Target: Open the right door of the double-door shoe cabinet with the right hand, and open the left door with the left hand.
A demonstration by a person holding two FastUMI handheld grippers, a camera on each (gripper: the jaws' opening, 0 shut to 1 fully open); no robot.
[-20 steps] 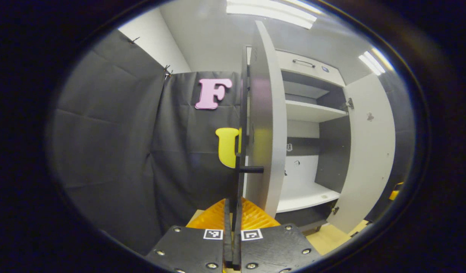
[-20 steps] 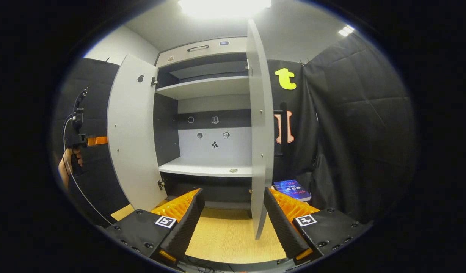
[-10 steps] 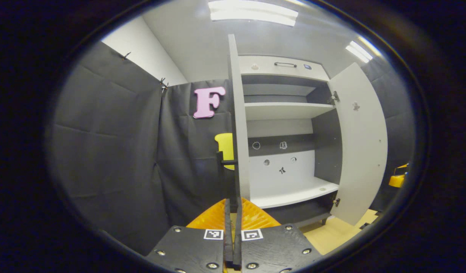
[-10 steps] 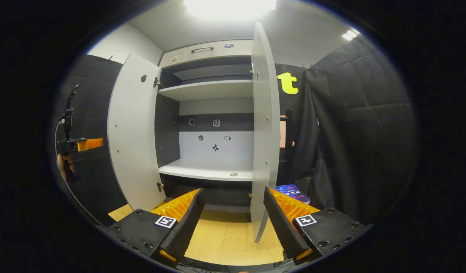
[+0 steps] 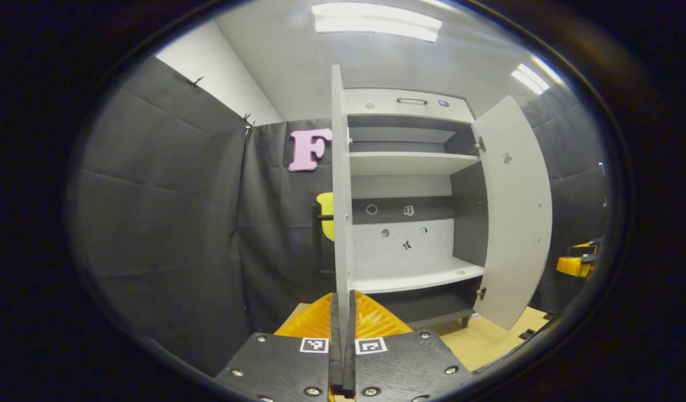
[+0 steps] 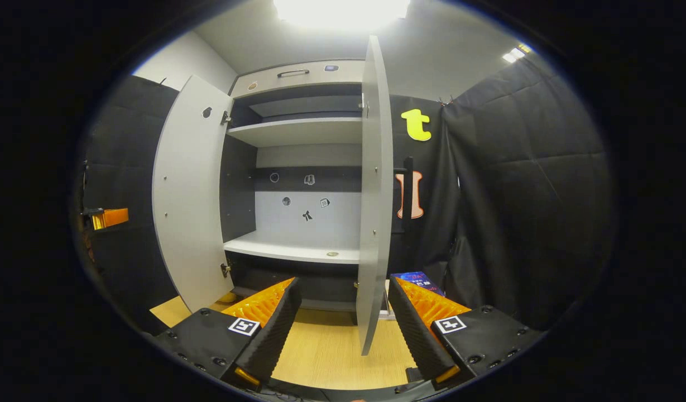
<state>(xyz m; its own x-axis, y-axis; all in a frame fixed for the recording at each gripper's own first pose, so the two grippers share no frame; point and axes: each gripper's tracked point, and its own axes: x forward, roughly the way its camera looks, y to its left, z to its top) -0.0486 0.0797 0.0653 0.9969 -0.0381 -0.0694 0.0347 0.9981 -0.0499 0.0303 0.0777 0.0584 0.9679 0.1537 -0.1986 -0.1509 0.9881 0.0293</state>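
Both doors of the shoe cabinet (image 6: 306,167) stood swung wide, baring a pale interior with dark side walls. In the left gripper view the left door (image 5: 337,184) showed nearly edge-on, a thin pale slab straight ahead of the left gripper (image 5: 343,346), with its dark bar handle (image 5: 318,234) half hidden behind that edge. Whether the door's lower edge touched the fingertips could not be made out; the two ribbed orange fingers (image 5: 312,321) were pressed flat together with nothing visible between them. The right door (image 5: 513,209) hung open on its hinges farther off, its inner face pale grey.

In the right gripper view the right door (image 6: 373,190) also stood almost edge-on, its lower corner reaching down into the wide gap between the parted fingers (image 6: 264,304) of the right gripper (image 6: 343,329), with clear space on both sides and no contact. Its black handle (image 6: 408,195) peeked out just beyond the edge. The left door (image 6: 189,192) leaned open on the far side.

Inside, an upper shelf (image 6: 298,131) and a lower shelf (image 6: 295,251) were bare except for a small round thing, too small to name. Several small stickers (image 6: 298,195) on the back panel were too small to make out. A drawer front with a handle (image 6: 293,72) capped the cabinet. A blue book (image 6: 418,279) lay on the wooden floor (image 6: 326,346), partly covered by one finger.
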